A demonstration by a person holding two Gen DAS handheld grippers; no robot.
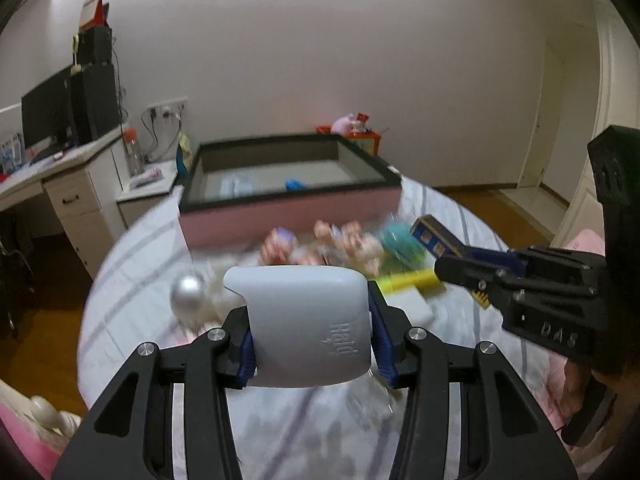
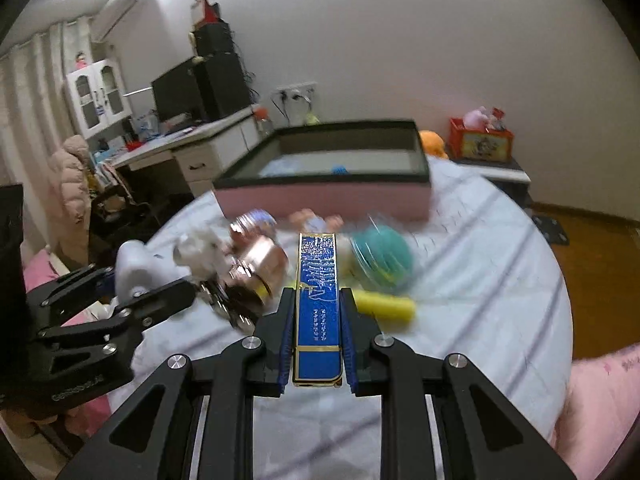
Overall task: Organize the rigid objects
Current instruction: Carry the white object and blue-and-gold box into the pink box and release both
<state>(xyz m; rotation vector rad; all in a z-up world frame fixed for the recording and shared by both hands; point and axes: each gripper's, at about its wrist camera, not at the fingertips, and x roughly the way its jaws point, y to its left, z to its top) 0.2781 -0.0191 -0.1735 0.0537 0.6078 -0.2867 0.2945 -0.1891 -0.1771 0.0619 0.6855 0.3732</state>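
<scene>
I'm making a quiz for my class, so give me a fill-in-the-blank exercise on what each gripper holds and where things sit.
The left gripper is shut on a white ____ device.
The right gripper is shut on a narrow box coloured ____.
The storage box behind the toys has ____ outer walls.
The yellow cylinder lies on the ____.

Missing words: plastic; blue; pink; bed
</scene>
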